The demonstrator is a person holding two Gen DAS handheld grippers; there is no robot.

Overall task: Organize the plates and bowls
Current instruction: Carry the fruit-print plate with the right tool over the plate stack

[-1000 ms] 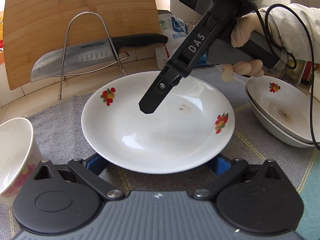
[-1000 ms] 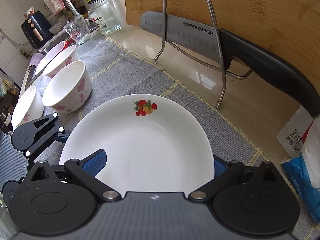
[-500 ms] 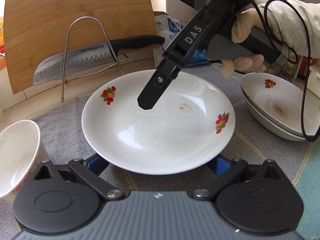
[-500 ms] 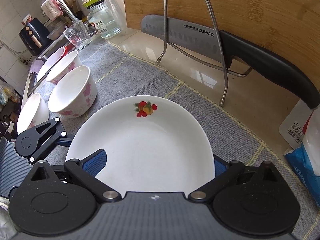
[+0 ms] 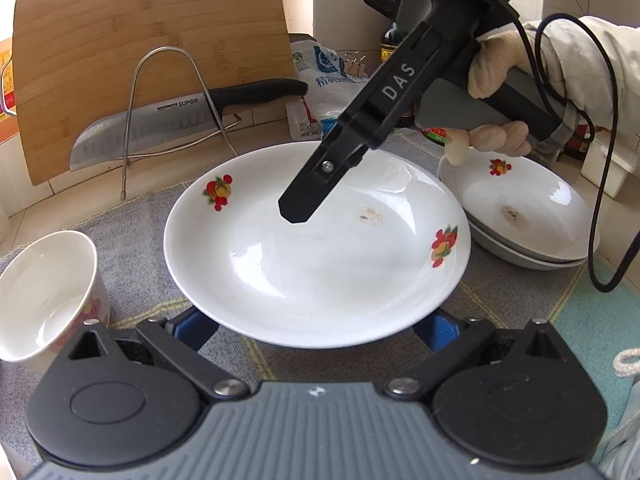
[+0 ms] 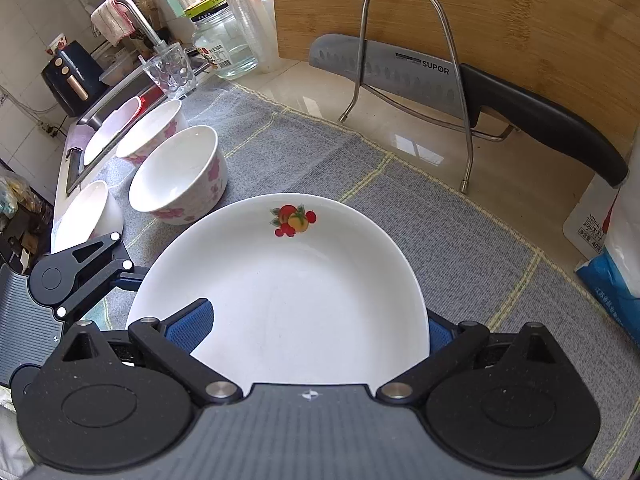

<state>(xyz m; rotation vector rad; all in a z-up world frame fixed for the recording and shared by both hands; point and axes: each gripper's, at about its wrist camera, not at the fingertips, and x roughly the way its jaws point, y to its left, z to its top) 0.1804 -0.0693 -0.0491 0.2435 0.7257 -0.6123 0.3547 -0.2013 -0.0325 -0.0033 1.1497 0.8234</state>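
While it sits over the grey woven mat (image 5: pixel 132 240), the white shallow plate with fruit decals (image 5: pixel 316 264) fills the centre of both wrist views. Left gripper (image 5: pixel 318 326): blue-padded fingers (image 5: pixel 192 326) spread wide, one on either side of the plate's near rim, under its edge; contact cannot be told. Right gripper (image 6: pixel 316 330): fingers (image 6: pixel 190 322) likewise spread, one over the plate's inside, the other beyond its rim. Just right of the plate, a stack of matching white plates (image 5: pixel 528 220). Left of it, a white bowl with pink flowers (image 5: pixel 48 292); more bowls (image 6: pixel 152 132) beyond. Behind on the tabletop (image 6: pixel 400 136): steel wire rack (image 5: pixel 168 112), black-handled knife (image 5: pixel 180 120), bamboo cutting board (image 5: pixel 140 40).
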